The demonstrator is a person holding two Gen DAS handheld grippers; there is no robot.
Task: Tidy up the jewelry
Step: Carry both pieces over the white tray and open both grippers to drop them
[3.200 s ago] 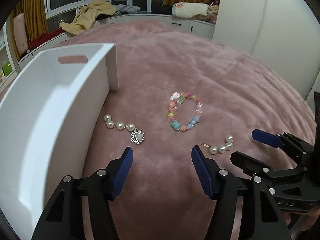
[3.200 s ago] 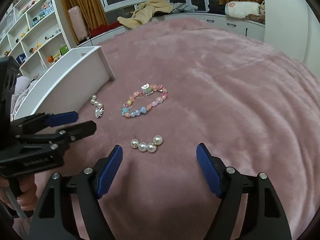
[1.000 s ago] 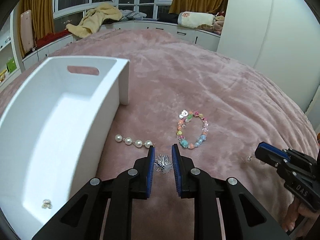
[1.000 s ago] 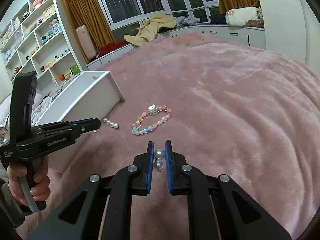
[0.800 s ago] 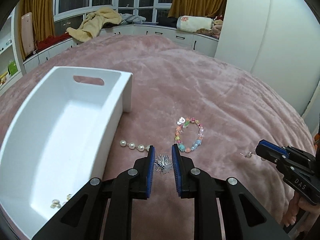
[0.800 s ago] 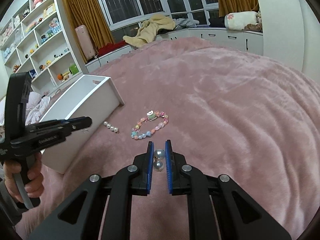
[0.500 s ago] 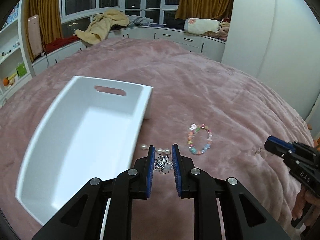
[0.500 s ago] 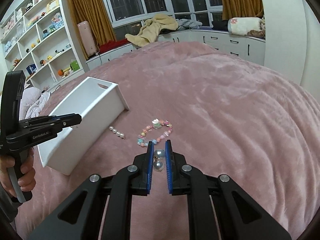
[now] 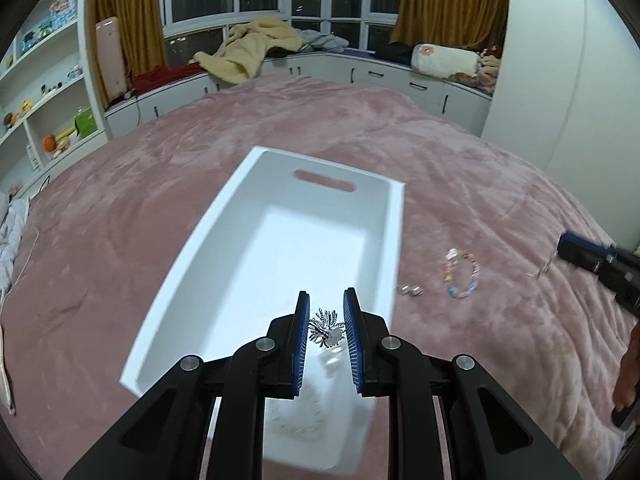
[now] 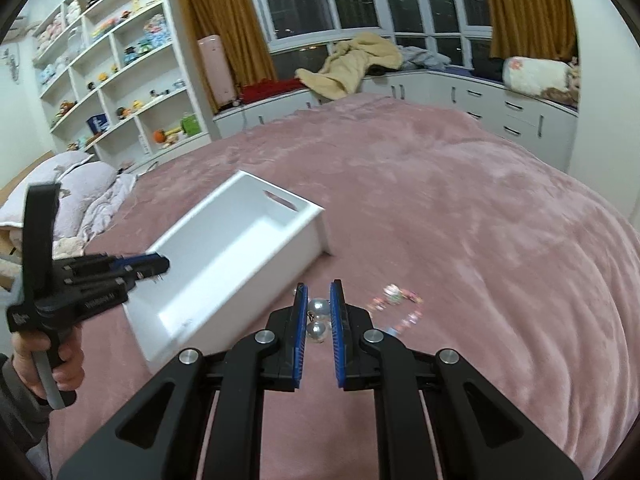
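Observation:
My left gripper (image 9: 326, 312) is shut on a silver snowflake charm with pearls (image 9: 327, 327) and holds it above the near end of the white box (image 9: 256, 172). A few small pieces lie blurred on the box floor below it. My right gripper (image 10: 319, 306) is shut on a pearl earring (image 10: 319, 320), raised over the pink blanket to the right of the box (image 10: 316, 212). A colourful bead bracelet (image 9: 462, 273) lies on the blanket right of the box; it also shows in the right wrist view (image 10: 400, 304). The right gripper also shows in the left wrist view (image 9: 560, 252).
The pink blanket (image 9: 500, 200) covers a wide bed. A small silvery piece (image 9: 410, 289) lies beside the box's right wall. White shelves with toys (image 10: 120, 80) stand at the left. Pillows (image 10: 76, 184) lie at the bed's left end.
Both grippers have risen with their jewelry held. My left gripper moved left from over the blanket to above the box's near end. The right gripper rose and swung toward the box.

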